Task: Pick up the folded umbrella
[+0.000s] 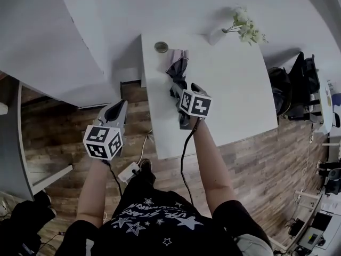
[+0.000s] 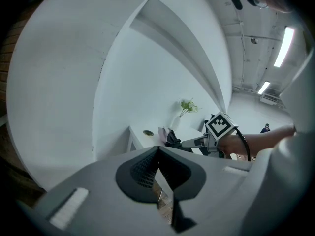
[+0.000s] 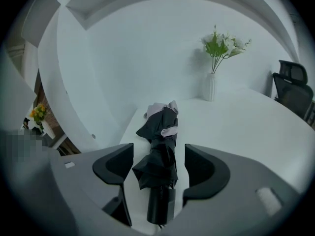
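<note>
The folded umbrella [image 1: 178, 71], black with a pale pink edge, lies on the white table [image 1: 234, 100] near its left edge. Its black handle [image 3: 160, 205] points toward me. My right gripper [image 1: 184, 96] is over the handle end and stands open. In the right gripper view the umbrella [image 3: 158, 132] lies between the two pads [image 3: 115, 163] with a gap on each side. My left gripper [image 1: 118, 112] hangs left of the table over the wooden floor, jaws together and empty. The left gripper view shows its pads [image 2: 142, 168] meeting, with the umbrella [image 2: 172, 137] and right gripper [image 2: 194, 142] beyond.
A white vase with flowers [image 1: 242, 26] stands at the table's far edge, and a small round tin [image 1: 161, 47] sits at the far left corner. Black office chairs [image 1: 298, 84] stand to the right. A curved white wall [image 1: 53, 47] rises at left. A power strip [image 1: 128, 171] lies on the floor.
</note>
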`<action>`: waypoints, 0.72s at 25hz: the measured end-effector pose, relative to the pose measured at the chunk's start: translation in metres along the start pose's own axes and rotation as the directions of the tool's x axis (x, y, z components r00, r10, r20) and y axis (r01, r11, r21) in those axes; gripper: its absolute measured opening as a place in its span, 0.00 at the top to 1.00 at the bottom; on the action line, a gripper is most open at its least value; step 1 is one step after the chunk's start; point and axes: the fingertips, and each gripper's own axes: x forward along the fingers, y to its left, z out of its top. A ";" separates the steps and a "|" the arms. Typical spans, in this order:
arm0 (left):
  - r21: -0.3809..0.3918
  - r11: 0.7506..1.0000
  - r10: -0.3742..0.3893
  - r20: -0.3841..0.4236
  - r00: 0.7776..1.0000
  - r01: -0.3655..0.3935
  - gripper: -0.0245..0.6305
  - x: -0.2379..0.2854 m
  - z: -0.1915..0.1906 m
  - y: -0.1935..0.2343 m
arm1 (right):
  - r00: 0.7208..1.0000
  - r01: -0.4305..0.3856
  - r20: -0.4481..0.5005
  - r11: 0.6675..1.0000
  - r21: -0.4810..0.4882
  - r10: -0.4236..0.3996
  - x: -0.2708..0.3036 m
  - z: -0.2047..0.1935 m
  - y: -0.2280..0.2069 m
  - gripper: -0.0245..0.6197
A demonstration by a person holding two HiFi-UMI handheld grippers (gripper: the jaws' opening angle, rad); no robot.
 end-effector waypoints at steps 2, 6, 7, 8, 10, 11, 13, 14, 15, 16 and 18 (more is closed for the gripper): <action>0.000 1.000 0.001 -0.003 1.000 -0.001 0.96 0.002 0.000 0.003 | 1.000 0.015 -0.018 1.000 -0.007 -0.015 0.011 0.000 -0.001 0.43; -0.010 1.000 0.005 -0.005 1.000 -0.005 0.96 0.006 -0.001 0.011 | 0.998 0.041 -0.050 0.999 0.008 -0.041 0.028 -0.004 -0.003 0.43; -0.015 1.000 0.007 -0.007 1.000 -0.007 0.96 0.006 -0.002 0.012 | 0.998 0.044 -0.052 0.999 0.019 -0.043 0.031 -0.005 -0.003 0.44; -0.018 1.000 0.010 -0.009 1.000 -0.010 0.96 0.005 -0.004 0.014 | 0.998 0.046 -0.054 0.999 0.022 -0.045 0.033 -0.005 -0.002 0.44; -0.018 1.000 0.013 -0.014 1.000 -0.013 0.96 0.004 -0.006 0.015 | 0.997 0.054 -0.057 0.998 0.011 -0.054 0.038 -0.004 -0.001 0.45; -0.017 1.000 0.014 -0.015 1.000 -0.015 0.96 0.004 -0.006 0.016 | 0.997 0.058 -0.059 0.998 0.004 -0.058 0.041 -0.003 -0.002 0.45; -0.020 1.000 0.019 -0.018 1.000 -0.019 0.96 0.003 -0.008 0.017 | 0.996 0.063 -0.068 0.998 -0.006 -0.064 0.047 -0.002 -0.002 0.46; -0.023 1.000 0.021 -0.020 1.000 -0.021 0.96 0.002 -0.009 0.016 | 0.995 0.065 -0.075 0.998 -0.012 -0.066 0.049 -0.003 -0.003 0.47; -0.026 0.999 0.022 -0.024 0.999 -0.022 0.96 0.001 -0.011 0.016 | 0.994 0.067 -0.082 0.998 -0.017 -0.068 0.050 -0.003 -0.002 0.47; -0.027 0.999 0.022 -0.029 0.999 -0.023 0.96 0.000 -0.013 0.015 | 0.993 0.069 -0.091 0.997 -0.021 -0.070 0.052 -0.004 -0.002 0.48; -0.026 0.999 0.020 -0.040 0.999 -0.021 0.96 -0.002 -0.016 0.013 | 0.991 0.075 -0.108 0.997 -0.026 -0.077 0.053 -0.007 -0.003 0.50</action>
